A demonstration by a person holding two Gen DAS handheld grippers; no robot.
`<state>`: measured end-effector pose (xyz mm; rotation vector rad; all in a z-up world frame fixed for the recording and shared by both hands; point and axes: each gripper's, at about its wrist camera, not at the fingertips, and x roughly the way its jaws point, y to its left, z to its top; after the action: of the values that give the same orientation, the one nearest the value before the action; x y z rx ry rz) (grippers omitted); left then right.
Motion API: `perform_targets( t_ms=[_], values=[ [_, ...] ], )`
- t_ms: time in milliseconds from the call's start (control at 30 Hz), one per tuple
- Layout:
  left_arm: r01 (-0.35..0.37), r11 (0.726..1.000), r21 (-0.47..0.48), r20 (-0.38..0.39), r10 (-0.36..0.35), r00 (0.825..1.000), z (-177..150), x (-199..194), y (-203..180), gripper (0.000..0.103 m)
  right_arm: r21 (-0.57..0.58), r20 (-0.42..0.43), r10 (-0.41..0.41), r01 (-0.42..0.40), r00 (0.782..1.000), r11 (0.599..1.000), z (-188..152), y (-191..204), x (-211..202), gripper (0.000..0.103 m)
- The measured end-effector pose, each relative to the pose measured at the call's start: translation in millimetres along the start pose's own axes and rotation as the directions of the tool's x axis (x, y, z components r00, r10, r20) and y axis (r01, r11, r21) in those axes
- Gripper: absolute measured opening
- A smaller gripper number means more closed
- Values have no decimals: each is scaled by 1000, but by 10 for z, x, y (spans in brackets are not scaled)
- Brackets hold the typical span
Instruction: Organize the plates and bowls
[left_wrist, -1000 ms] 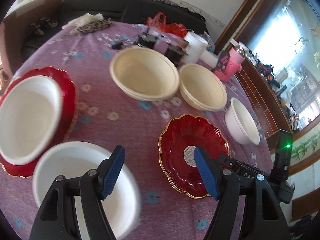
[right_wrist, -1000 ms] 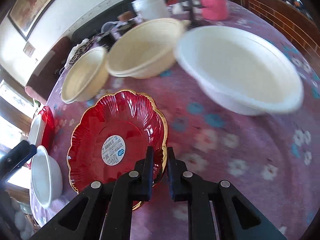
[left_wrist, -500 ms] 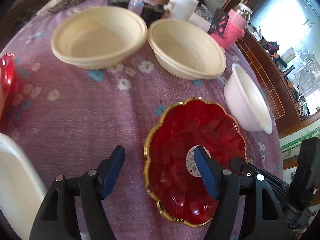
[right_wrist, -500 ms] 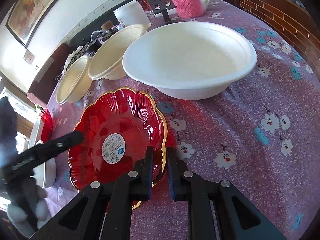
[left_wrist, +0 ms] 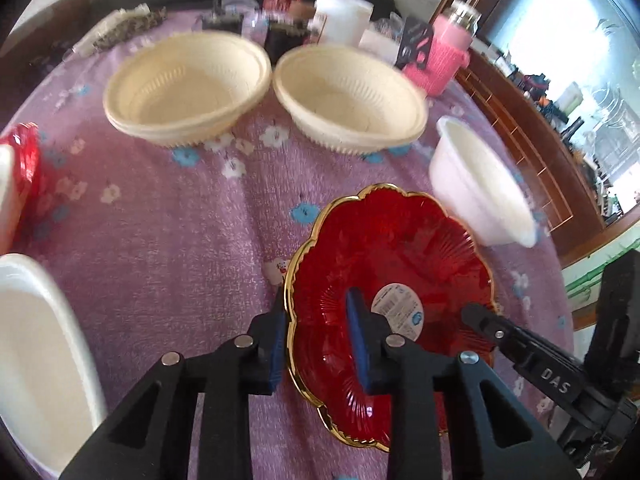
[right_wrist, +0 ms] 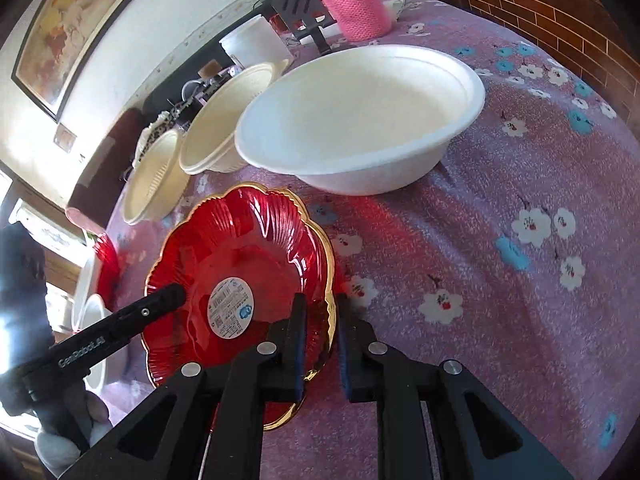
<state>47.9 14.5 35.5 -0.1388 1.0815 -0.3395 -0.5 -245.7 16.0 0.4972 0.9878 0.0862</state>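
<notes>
A red scalloped plate [left_wrist: 392,248] with a gold rim and a sticker lies on the purple flowered cloth. My left gripper [left_wrist: 318,328] straddles its left rim. Its jaws are closing, with one blue pad outside the rim and the other over the inside, a gap still showing. In the right wrist view, my right gripper [right_wrist: 320,320] is shut on the same red plate [right_wrist: 240,248] at its opposite rim. A left finger [right_wrist: 160,304] reaches over the plate there. A white bowl [left_wrist: 480,188] stands just beyond the plate.
Two cream ribbed bowls [left_wrist: 188,84] [left_wrist: 348,100] sit side by side further back. Another white bowl [left_wrist: 32,340] is at the lower left, a second red plate [left_wrist: 26,152] at the left edge. A pink-sleeved bottle [left_wrist: 444,52] and a white tub [left_wrist: 344,16] crowd the far edge.
My left gripper swung right, away from the white bowl, to the red plate, and its wide jaws narrowed around the rim. The right gripper kept its hold on the plate.
</notes>
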Motion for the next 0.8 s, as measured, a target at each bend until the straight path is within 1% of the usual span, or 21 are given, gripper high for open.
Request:
perform_targets(
  t_ms=[100, 233, 333, 533, 633, 800],
  values=[
    [6, 1000, -12, 52, -6, 999, -24, -213, 42, 26, 2, 25, 24, -24, 999, 1000, -6, 92, -89, 14],
    [34, 997, -62, 103, -28, 994, -52, -478, 236, 26, -38, 55, 34, -32, 998, 999, 21, 353, -208, 14],
    [43, 994, -100, 147, -28, 989, -34, -638, 382, 27, -74, 64, 43, -38, 997, 997, 33, 593, -244, 14],
    [56, 981, -188, 223, -13, 975, -29, -975, 866, 27, -156, 62, 62, -52, 996, 986, 48, 1169, -195, 15],
    [57, 971, -233, 254, 4, 967, -37, -1113, 1125, 27, -210, 53, 69, -57, 996, 976, 27, 1539, -120, 15],
    [51, 944, -326, 301, 52, 952, -70, -1362, 1670, 27, -285, 36, 85, -71, 996, 956, -7, 2112, 67, 15]
  ],
)
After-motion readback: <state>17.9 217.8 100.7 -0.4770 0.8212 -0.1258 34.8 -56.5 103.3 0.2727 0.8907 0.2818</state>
